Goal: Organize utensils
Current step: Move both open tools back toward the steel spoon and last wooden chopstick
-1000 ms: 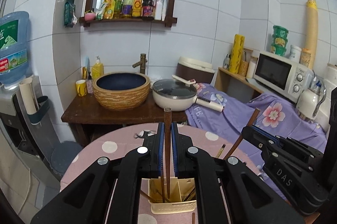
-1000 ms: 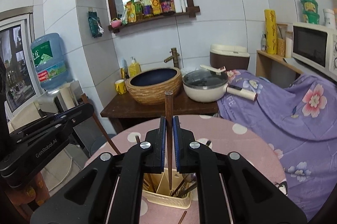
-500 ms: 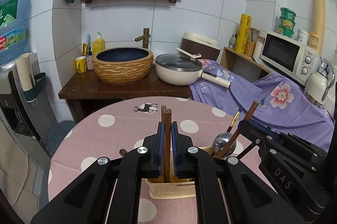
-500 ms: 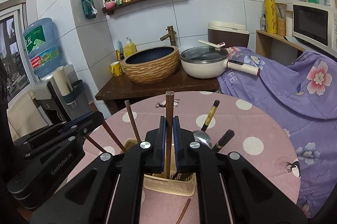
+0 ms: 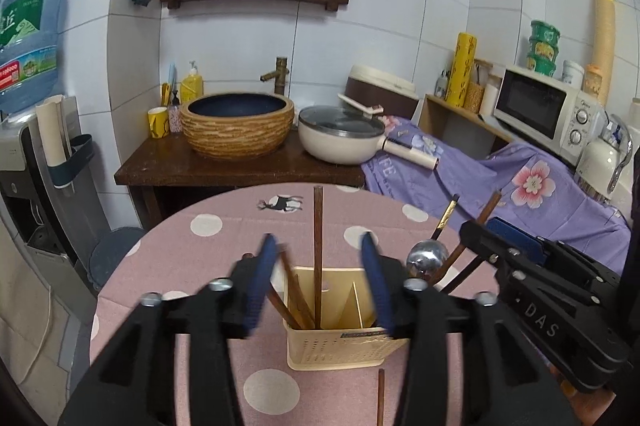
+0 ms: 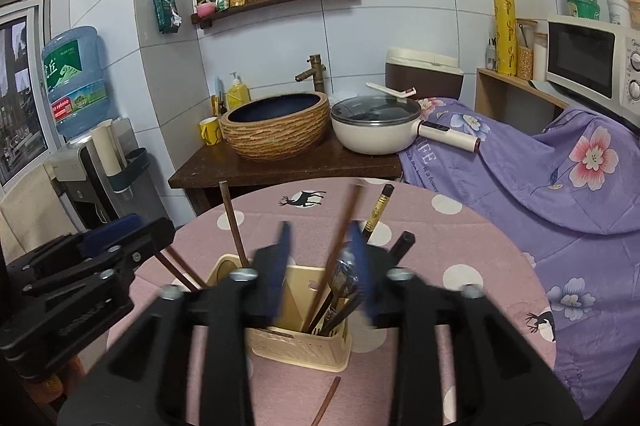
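A cream utensil holder (image 5: 338, 344) (image 6: 298, 340) stands on the pink polka-dot table (image 5: 224, 226). My left gripper (image 5: 316, 282) is open; a brown chopstick (image 5: 318, 250) stands free between its jaws in the holder's left compartment, beside other brown chopsticks. My right gripper (image 6: 320, 270) is open; a brown chopstick (image 6: 340, 238) leans free in the right compartment with a metal spoon (image 6: 345, 276) and dark chopsticks. One brown chopstick (image 5: 380, 396) (image 6: 326, 400) lies on the table in front of the holder.
Behind the table a wooden stand carries a woven basin (image 5: 238, 124) and a white pan (image 5: 340, 140). A purple flowered cloth (image 6: 560, 178) covers furniture on the right, with a microwave (image 5: 540, 112). A water dispenser (image 6: 76, 98) stands at left.
Both grippers lowered their chopsticks into the holder, then opened and let go. The chopsticks now stand in the compartments on their own.
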### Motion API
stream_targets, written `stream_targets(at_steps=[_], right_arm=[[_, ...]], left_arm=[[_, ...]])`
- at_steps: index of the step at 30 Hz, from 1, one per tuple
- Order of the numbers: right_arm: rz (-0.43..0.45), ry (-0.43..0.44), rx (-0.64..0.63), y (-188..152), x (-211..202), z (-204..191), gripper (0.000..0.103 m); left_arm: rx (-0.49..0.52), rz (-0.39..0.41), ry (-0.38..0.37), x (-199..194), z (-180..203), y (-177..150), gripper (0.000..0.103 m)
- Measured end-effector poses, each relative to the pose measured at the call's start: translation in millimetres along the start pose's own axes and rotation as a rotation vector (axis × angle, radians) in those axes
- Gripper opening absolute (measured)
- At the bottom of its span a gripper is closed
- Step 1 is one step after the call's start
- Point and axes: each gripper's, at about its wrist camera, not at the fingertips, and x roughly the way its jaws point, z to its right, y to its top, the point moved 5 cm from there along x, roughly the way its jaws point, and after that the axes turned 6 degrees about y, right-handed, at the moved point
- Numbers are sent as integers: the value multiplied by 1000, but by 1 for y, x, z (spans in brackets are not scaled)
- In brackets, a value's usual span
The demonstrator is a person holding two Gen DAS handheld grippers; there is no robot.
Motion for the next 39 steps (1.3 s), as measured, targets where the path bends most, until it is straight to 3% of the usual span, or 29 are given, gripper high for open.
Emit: stream_targets(at_steps=[5,9,14,20,25,27,32,39], right_arm=[[49,10,-58,-6,-32,-9,47],[47,33,-81,-21,-54,-19,59],[-17,13,-96,-58,-62,-22,59],[-221,-8,-47,-129,-36,-9,59],[-384,-30,56,-182,-2,8,58],[-423,-29,80,-194,9,10,51],[-487,-50,98,-214,36,7,45],[-543,-100,132,-230,66,4,34]], left_arm=[[-7,47,17,-30,-9,-12,70],[-34,28,19,-46,-19,-36,73],[-5,-50,38,-48,-19,-87,73],[37,-192,47,-37,-15,-162,73],[22,-257,107,-32,-24,-206,73],[10,-270,122,-32,-28,-215,73],[-2,-287,158,-34,-38,-230,73],[-48,-311,155,-36,-47,-239,73]])
